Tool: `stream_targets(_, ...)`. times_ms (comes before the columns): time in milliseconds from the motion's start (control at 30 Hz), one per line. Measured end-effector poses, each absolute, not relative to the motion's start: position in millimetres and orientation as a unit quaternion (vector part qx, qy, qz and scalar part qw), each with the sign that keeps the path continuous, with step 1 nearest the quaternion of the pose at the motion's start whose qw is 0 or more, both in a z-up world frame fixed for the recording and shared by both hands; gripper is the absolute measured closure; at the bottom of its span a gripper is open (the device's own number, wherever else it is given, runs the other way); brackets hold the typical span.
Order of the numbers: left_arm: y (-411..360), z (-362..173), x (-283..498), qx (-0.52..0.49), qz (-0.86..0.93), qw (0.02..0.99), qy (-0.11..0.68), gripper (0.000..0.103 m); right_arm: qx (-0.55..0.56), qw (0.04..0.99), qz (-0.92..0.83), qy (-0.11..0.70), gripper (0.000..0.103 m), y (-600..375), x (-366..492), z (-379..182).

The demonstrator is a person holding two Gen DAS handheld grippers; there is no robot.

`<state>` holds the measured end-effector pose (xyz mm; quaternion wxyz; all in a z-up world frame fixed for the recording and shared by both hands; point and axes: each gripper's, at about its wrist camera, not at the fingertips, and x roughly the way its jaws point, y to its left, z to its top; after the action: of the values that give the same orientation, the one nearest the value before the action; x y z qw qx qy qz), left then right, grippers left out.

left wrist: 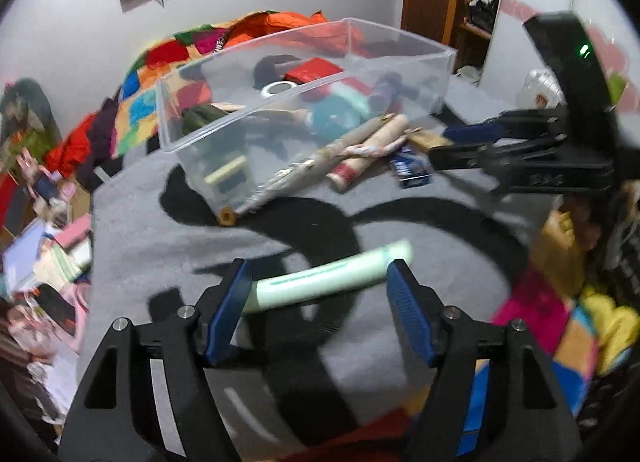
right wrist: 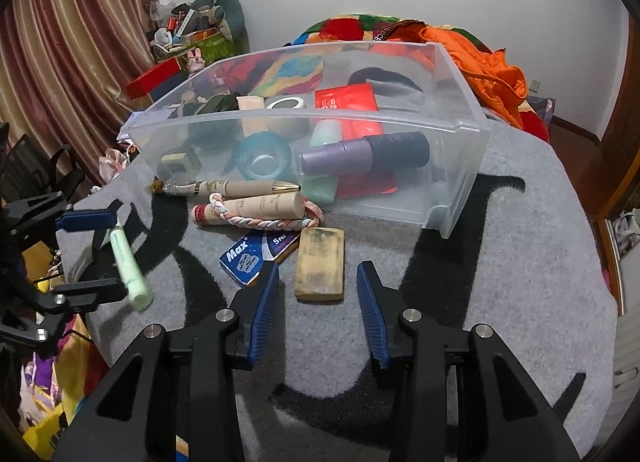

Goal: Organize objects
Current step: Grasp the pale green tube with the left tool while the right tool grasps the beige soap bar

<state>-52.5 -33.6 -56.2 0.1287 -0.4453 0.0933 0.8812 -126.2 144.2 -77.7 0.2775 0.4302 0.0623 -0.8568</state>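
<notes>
Pale-green tube lies crosswise on the grey blanket between the left gripper's wide, untouching jaws, likely light, smooth and squashy, best pinched mid-body, while the right gripper hovers half-open just short of the tan block.

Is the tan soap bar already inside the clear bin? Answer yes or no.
No, the tan soap bar lies on the grey mat outside the clear bin.

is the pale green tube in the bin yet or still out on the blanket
Still out. The pale green tube lies between the left claw fingers, over the grey blanket, apart from the clear bin.
</notes>
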Motion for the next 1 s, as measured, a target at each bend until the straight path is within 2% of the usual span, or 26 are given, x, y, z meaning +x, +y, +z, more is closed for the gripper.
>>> stream_targets(100,-36.6,-65.4,-62.4,-0.46,0.872,0.139,0.09,0.033,0.429,0.275,-0.858,0.067,0.066,142.2,-126.1,-78.2)
stream_targets(167,-38.6,-66.2,-65.0,-0.462,0.871,0.147,0.077,0.038,0.429,0.273,-0.859,0.067,0.066,142.4,-125.9,-77.7)
stream_targets(233,-39.1,-65.3,-63.8,-0.462,0.871,0.152,0.065,0.056,0.428,0.268,-0.86,0.065,0.066,142.9,-127.4,-78.0)
stream_targets(367,-31.9,-64.4,-58.1,-0.458,0.874,0.152,0.063,0.074,0.421,0.261,-0.865,0.073,0.067,140.2,-127.7,-80.5)
stream_targets(433,-28.3,-63.9,-56.1,-0.46,0.873,0.149,0.058,0.084,0.415,0.25,-0.871,0.086,0.077,137.0,-126.6,-81.7)
stream_targets(500,-26.0,-63.2,-54.7,-0.462,0.873,0.145,0.051,0.088,0.41,0.245,-0.874,0.093,0.081,136.5,-124.9,-82.1)
stream_targets(1000,-23.8,-45.5,-36.6,-0.419,0.903,0.091,0.01,0.088,0.393,0.245,-0.885,0.048,0.081,162.3,-106.1,-59.3)
